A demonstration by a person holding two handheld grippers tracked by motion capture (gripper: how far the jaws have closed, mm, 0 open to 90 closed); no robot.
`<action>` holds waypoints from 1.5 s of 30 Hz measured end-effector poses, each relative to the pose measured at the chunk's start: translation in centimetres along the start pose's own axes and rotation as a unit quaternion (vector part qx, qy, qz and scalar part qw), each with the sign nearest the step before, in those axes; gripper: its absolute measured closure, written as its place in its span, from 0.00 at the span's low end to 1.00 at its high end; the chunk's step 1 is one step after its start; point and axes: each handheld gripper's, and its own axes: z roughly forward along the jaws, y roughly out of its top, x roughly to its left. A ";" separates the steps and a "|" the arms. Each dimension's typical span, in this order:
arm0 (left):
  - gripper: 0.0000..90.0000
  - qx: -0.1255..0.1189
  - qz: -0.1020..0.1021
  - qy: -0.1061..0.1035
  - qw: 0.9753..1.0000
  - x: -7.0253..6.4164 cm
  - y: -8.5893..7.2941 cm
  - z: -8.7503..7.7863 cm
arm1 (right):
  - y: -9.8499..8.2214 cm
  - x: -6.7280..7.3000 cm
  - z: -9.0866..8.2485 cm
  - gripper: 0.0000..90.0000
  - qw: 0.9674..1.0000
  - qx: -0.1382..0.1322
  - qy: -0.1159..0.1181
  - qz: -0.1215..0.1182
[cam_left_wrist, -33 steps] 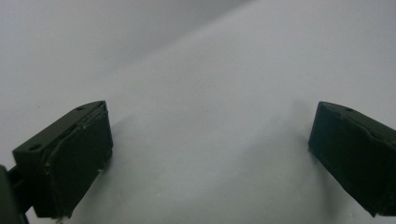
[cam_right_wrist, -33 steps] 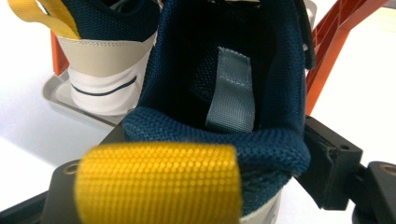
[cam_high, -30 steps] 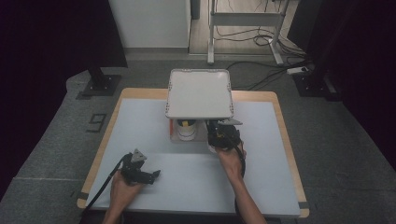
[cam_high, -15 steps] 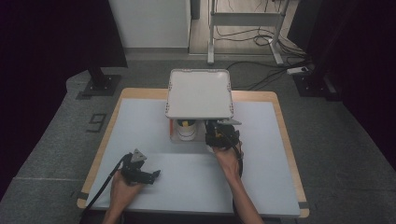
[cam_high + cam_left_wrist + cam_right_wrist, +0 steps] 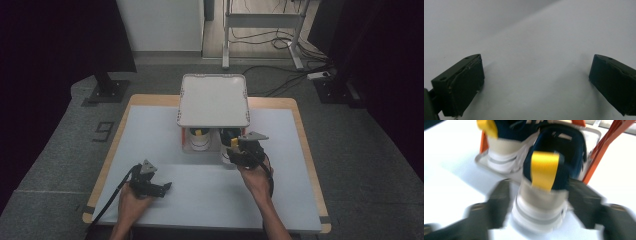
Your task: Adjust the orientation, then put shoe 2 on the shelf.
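The right-hand shoe (image 5: 541, 195), heel toward me with a yellow pull tab (image 5: 544, 170), sits on the low shelf under the white rack (image 5: 213, 100) at the table's far middle, beside its mate (image 5: 504, 147). My right gripper (image 5: 540, 202) has just been closing; its jaws flank the heel and seem to clamp it, though blur hides the contact. I judge I'm gripping to draw it out toward me, straight and level. My left gripper (image 5: 155, 186) rests wide open, empty, near left. No writing is legible.
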 end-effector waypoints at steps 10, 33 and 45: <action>0.00 0.001 0.001 0.000 1.000 0.0 0.0 0.0 | -1.3 -0.5 1.1 0.84 0.999 0.006 0.033 -0.016; 0.00 0.001 0.000 0.000 1.000 0.0 0.0 0.0 | 0.0 -2.0 5.3 0.85 0.999 -0.027 0.003 0.019; 0.00 0.001 0.000 0.000 1.000 0.0 0.0 0.0 | 0.1 -1.6 3.6 0.55 0.999 -0.020 0.035 0.014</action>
